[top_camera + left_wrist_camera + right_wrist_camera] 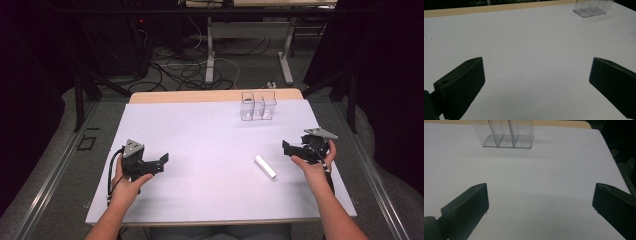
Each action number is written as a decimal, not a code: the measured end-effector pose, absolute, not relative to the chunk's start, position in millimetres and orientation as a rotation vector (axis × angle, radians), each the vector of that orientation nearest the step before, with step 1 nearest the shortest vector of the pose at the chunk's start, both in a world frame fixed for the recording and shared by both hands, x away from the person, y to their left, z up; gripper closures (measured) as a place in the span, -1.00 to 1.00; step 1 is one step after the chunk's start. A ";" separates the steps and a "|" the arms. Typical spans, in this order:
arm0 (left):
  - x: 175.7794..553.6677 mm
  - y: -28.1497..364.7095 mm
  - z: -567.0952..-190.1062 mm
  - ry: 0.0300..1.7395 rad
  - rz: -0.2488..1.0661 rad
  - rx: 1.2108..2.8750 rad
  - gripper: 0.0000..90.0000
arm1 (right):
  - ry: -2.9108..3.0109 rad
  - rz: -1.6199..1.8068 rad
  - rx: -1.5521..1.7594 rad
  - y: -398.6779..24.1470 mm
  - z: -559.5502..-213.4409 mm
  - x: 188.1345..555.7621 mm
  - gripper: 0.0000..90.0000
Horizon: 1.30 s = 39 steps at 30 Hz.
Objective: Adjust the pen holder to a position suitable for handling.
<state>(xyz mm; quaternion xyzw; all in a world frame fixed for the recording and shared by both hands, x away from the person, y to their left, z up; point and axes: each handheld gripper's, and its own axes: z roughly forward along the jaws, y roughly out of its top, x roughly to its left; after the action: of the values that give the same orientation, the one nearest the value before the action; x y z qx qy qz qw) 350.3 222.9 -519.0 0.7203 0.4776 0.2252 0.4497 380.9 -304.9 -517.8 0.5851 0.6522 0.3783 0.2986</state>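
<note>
1. White cylindrical stick: lying flat on pale table sheet, near right gripper, well apart from clear three-compartment plastic holder.
2. Probably light, rigid, apt to roll; best pinched across mid-length.
3. Left gripper and right: jaws spread wide, holding nothing.

High view: overhead, facing forward across white table. Gripper views: low, close, both facing clear divided container.
</note>
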 end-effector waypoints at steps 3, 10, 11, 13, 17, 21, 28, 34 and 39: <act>352.7 221.9 -520.2 1.196 0.550 1.781 -1.00 | 1.750 0.965 1.514 -304.2 -520.0 380.7 -0.97; 352.4 221.7 -520.8 1.206 0.530 1.777 -0.99 | 1.773 0.954 1.516 -299.7 -521.0 383.2 -0.95; 352.4 221.7 -520.8 1.206 0.530 1.777 -0.99 | 1.787 0.946 1.499 -297.9 -520.0 384.5 -0.93; 351.6 222.6 -520.2 1.210 0.536 1.777 -0.99 | 1.821 0.929 1.453 -292.6 -516.6 386.9 -0.87; 350.8 224.0 -520.4 1.219 0.534 1.770 -0.98 | 1.879 0.889 1.383 -284.3 -508.3 390.6 -0.63; 350.4 224.3 -520.3 1.219 0.537 1.765 -0.98 | 1.973 0.787 1.197 -274.0 -492.2 401.6 -0.54; 350.1 224.7 -520.7 1.221 0.543 1.772 -0.97 | 2.019 0.843 1.113 -265.5 -463.6 423.8 -0.41; 350.4 226.0 -521.6 1.229 0.540 1.768 -0.97 | 2.055 0.845 1.140 -261.8 -446.3 437.3 -0.40; 350.9 226.3 -522.6 1.235 0.537 1.768 -0.96 | 2.086 0.831 1.112 -257.9 -434.0 454.2 -0.40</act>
<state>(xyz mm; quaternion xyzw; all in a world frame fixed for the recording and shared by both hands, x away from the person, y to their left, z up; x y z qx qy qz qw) 350.9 226.3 -522.6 0.7129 0.4981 0.2166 0.4436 454.2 -257.9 -434.0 0.4215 0.7908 0.3149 0.3129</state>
